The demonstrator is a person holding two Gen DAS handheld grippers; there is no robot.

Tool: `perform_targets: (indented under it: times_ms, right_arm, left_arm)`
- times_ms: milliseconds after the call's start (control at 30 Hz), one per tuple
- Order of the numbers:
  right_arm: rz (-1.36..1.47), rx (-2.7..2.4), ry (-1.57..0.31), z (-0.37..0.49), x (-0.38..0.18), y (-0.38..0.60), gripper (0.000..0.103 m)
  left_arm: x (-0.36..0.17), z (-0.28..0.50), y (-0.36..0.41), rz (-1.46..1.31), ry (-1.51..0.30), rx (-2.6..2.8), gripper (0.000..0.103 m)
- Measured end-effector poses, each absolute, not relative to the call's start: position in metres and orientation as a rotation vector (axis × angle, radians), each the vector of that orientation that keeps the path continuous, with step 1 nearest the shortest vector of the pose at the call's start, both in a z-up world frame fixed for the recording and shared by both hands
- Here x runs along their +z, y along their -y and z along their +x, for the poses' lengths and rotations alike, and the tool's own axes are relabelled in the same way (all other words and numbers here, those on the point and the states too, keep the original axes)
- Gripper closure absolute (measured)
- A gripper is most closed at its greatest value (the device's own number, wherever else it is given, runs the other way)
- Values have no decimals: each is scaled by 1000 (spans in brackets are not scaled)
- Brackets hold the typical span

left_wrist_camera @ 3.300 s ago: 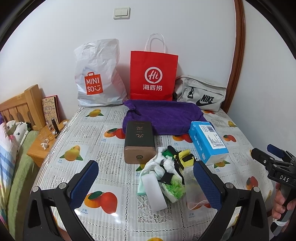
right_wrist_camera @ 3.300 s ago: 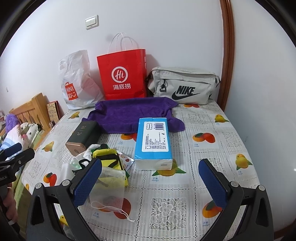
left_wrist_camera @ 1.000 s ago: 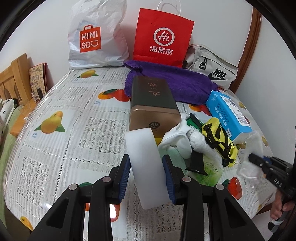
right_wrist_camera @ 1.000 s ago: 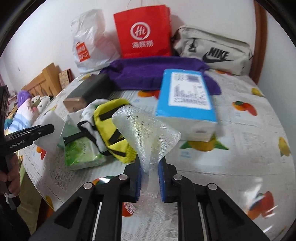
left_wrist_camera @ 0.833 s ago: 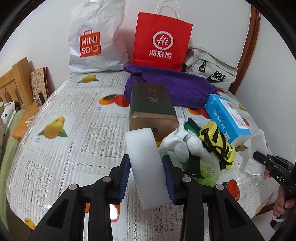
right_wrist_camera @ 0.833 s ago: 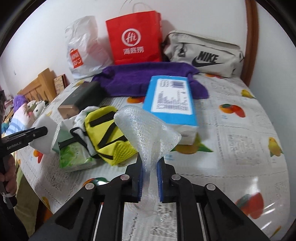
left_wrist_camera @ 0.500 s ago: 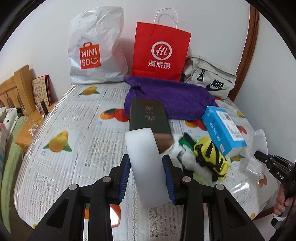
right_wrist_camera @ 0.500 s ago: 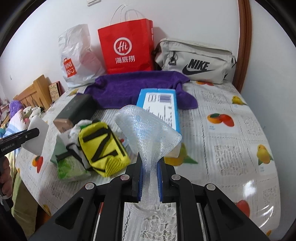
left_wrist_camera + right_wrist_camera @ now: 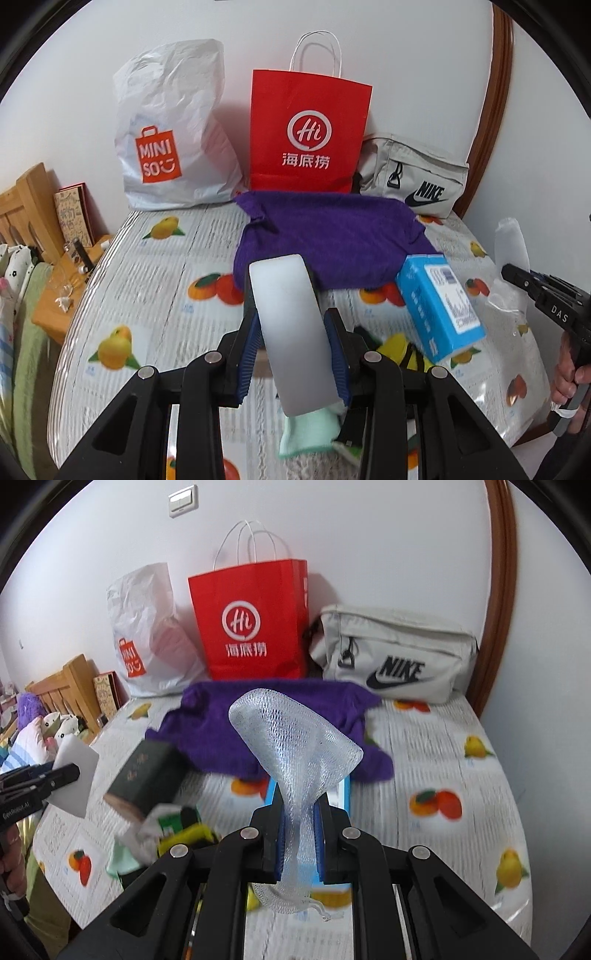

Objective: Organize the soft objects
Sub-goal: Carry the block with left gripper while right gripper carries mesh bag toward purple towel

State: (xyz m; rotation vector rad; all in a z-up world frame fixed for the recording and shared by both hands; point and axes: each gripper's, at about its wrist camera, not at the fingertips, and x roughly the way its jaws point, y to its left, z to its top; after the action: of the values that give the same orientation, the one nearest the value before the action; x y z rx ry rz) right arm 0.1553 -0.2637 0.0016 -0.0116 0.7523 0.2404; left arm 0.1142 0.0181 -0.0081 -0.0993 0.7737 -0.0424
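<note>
My left gripper point(image 9: 293, 339) is shut on a white sponge block point(image 9: 290, 328) and holds it above the table; it also shows in the right wrist view point(image 9: 75, 775). My right gripper point(image 9: 299, 834) is shut on a clear mesh bag point(image 9: 295, 746), held up above the blue tissue pack point(image 9: 439, 299); the mesh bag also shows in the left wrist view point(image 9: 511, 247). On the table lie a purple towel point(image 9: 328, 236), a yellow pouch point(image 9: 184, 836), a mint cloth point(image 9: 306, 424) and a dark box point(image 9: 146, 775).
A white MINISO bag point(image 9: 170, 136), a red paper bag point(image 9: 308, 133) and a grey Nike bag point(image 9: 413, 177) stand along the back wall. A wooden bed frame point(image 9: 22, 214) and nightstand point(image 9: 62, 288) are at the left. The fruit-print tablecloth point(image 9: 159, 295) covers the table.
Both grippers have risen and pulled back from the table, carrying the sponge and the mesh bag. The pile of soft objects now sits lower in both views.
</note>
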Motion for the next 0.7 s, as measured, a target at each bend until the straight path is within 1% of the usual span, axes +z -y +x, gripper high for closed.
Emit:
perform_targets:
  times_ms: [300, 700]
  right_arm:
    - [2, 257, -739, 201, 17, 260, 90]
    - [-14, 248, -787, 269, -1, 256, 90]
  left_arm:
    - [0, 157, -12, -86, -782, -41, 69]
    - [-11, 226, -14, -94, -816, -36, 69]
